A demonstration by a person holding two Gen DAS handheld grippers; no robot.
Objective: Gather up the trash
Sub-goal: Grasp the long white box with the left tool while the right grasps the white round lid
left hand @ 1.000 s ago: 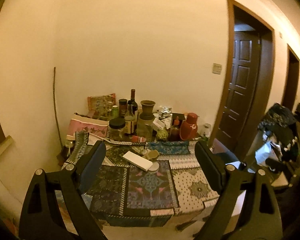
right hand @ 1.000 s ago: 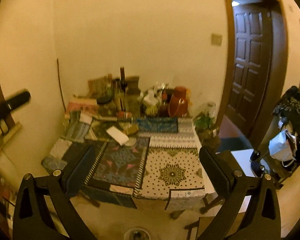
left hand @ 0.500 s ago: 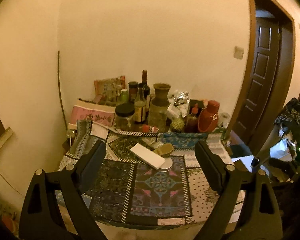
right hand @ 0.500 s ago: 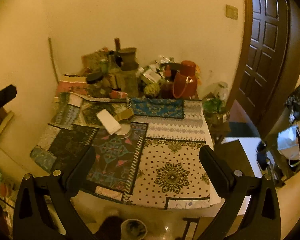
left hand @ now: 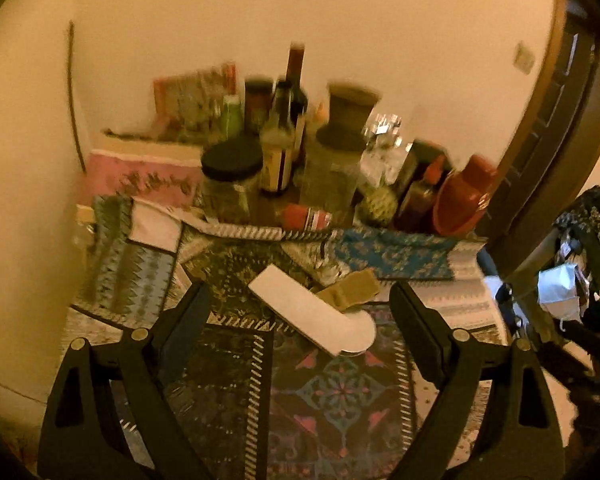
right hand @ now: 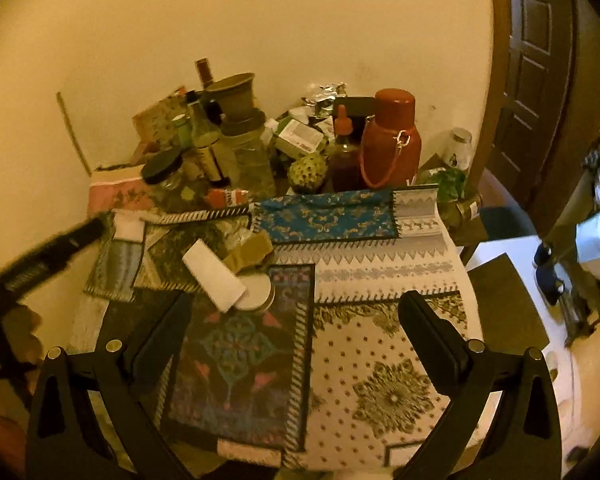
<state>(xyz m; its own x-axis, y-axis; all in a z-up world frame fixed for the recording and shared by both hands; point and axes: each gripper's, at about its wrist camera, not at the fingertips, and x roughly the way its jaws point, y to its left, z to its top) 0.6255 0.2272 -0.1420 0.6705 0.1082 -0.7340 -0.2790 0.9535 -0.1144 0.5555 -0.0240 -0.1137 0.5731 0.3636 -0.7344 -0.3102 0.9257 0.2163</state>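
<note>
The trash lies near the middle of the bench: a flat white box point(left hand: 300, 308) resting slantwise with its near end on a round white lid point(left hand: 360, 332), and a crumpled olive-brown wrapper point(left hand: 350, 290) touching the box's far side. In my right view the same white box point(right hand: 214, 276) and wrapper point(right hand: 250, 254) sit left of centre on the patchwork cloth point(right hand: 380, 368). My left jaws point(left hand: 300, 332) hang released just above the box, nothing between them. My right jaws point(right hand: 296, 336) are likewise spread wide and bare, over the cloth to the right of the box. Behind the trash, against the wall, stand bottles point(left hand: 278, 148), a black-lidded jar point(left hand: 232, 180) and a red flask point(right hand: 390, 140). A dark door point(right hand: 540, 60) stands at the right.
</note>
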